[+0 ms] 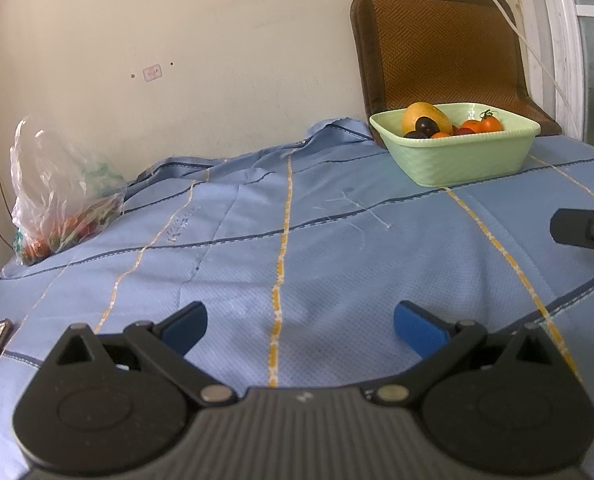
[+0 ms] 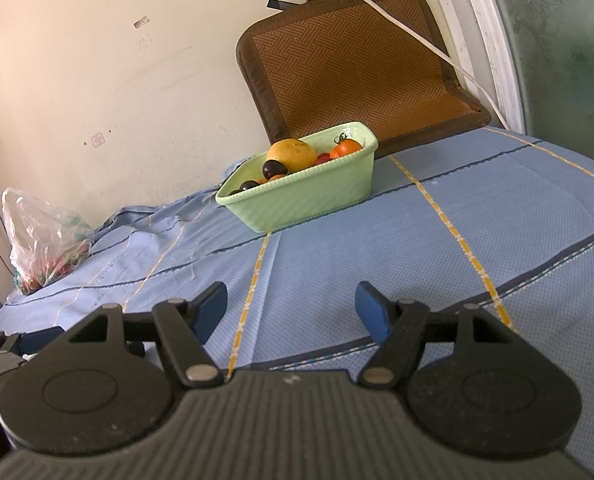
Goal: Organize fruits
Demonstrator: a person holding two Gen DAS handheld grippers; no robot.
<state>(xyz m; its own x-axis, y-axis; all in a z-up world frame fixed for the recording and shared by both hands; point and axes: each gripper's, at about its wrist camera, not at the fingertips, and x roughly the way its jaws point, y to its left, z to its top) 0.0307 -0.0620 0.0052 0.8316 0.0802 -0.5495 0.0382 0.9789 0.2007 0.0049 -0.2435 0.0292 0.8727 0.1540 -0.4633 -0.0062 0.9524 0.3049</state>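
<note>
Well: basin (image 2: 297, 200) near far edge | cloth (image 1: 337, 248) foreground bare

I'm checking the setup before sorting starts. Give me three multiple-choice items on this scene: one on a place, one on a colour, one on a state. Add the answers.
1. Where does the plastic bag lie?
A. inside the basin
B. at the cloth's far left, by the wall
C. on the mat

2. What colour is the basin that holds the fruit?
A. pale green
B. red
C. white

3. How do the jaws of the left gripper and right gripper stand?
A. both open, empty
B. both shut on fruit
C. left shut, right open

Answers: 1 B, the bag sits beside the wall, apart from the basin. 2 A, its walls are pale green in both views. 3 A, only blue cloth shows between each pair of pads.
</note>
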